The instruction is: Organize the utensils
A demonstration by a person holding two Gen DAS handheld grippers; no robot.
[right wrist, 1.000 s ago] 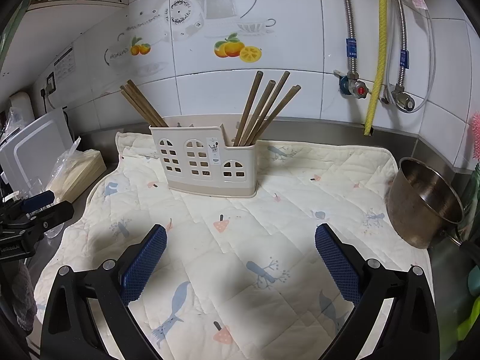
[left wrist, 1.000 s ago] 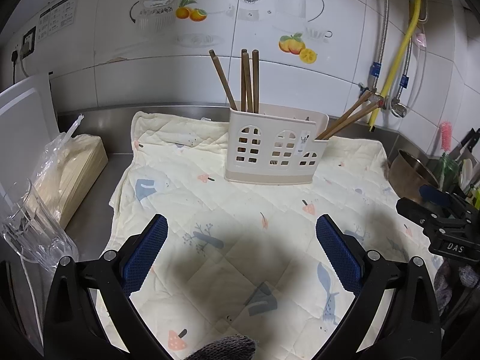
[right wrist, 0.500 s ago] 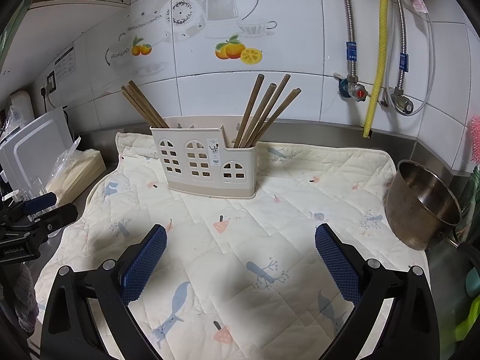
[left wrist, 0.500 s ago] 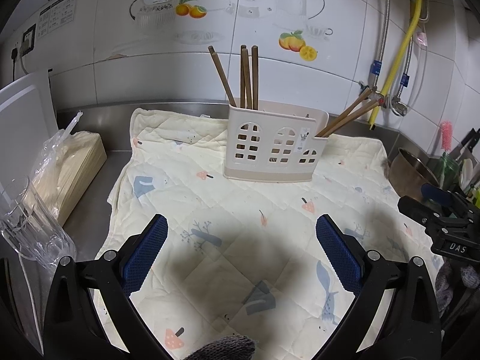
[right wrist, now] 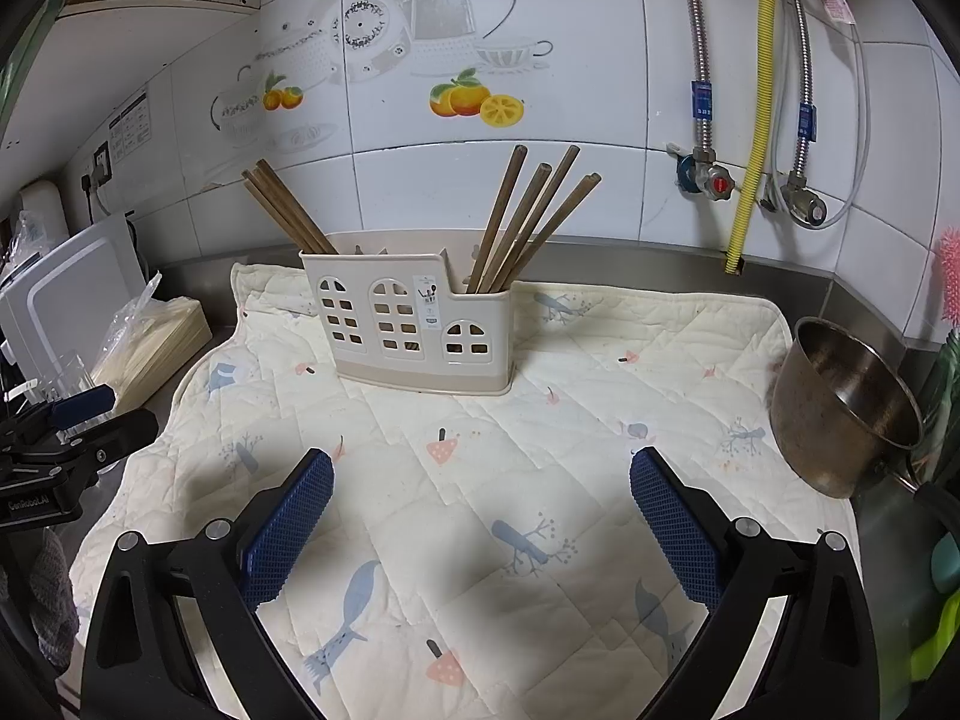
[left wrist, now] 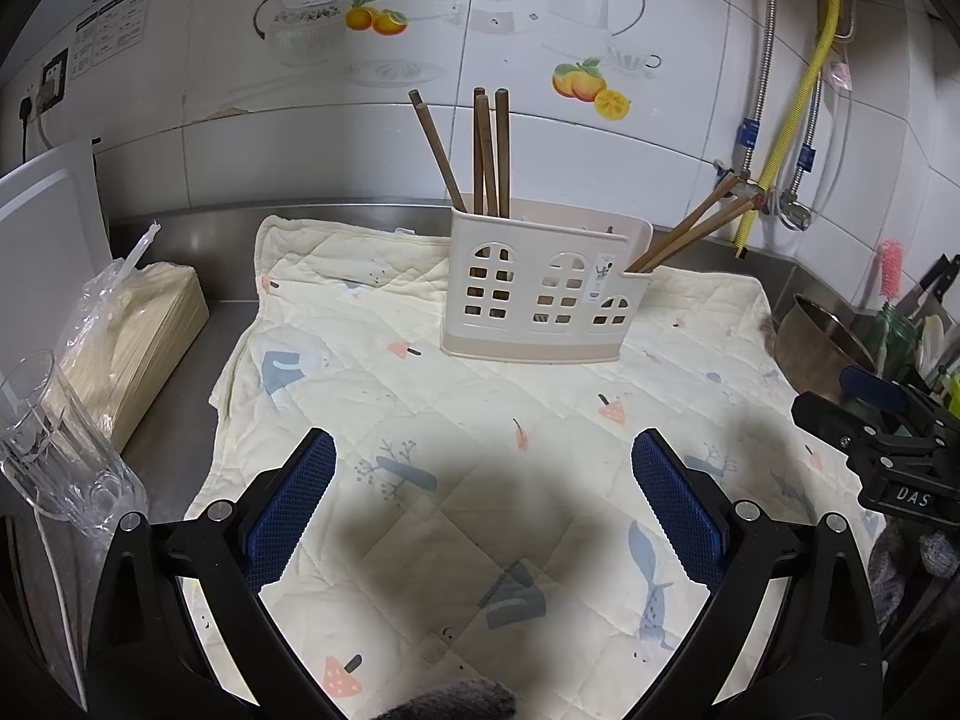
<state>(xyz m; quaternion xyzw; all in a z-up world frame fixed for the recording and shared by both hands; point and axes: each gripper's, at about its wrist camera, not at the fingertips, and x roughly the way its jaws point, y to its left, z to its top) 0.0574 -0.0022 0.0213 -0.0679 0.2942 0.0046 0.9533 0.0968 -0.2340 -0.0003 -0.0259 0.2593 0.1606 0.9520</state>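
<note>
Standing toward the back of a quilted cream mat [left wrist: 420, 396], the beige plastic utensil caddy [left wrist: 543, 294] carries the chopsticks in two bunches. One bunch of brown wooden chopsticks [left wrist: 489, 150] rises nearly upright from the tall end compartment, and a second bunch [left wrist: 690, 234] leans outward from the low end compartment. From the right wrist view the same caddy [right wrist: 414, 321] shows the leaning-left bunch [right wrist: 285, 207] at the tall end and four fanned sticks [right wrist: 531, 219] at the low end; the middle compartment's contents cannot be made out.

The left tool [left wrist: 483, 507] hangs above the mat in front of the caddy, its blue-padded fingers [left wrist: 291, 507] spread wide with nothing between them. The right tool [right wrist: 480, 519] is likewise spread wide and empty over the mat. Each tool shows at the edge of the other's view, well apart from the caddy.

On the steel table [left wrist: 180, 372], left of the mat, lie a bagged stack of pale sheets [left wrist: 132, 336] and a clear glass tumbler [left wrist: 54, 438]. A steel bowl [right wrist: 846, 408] sits just beside the mat's right edge.
</note>
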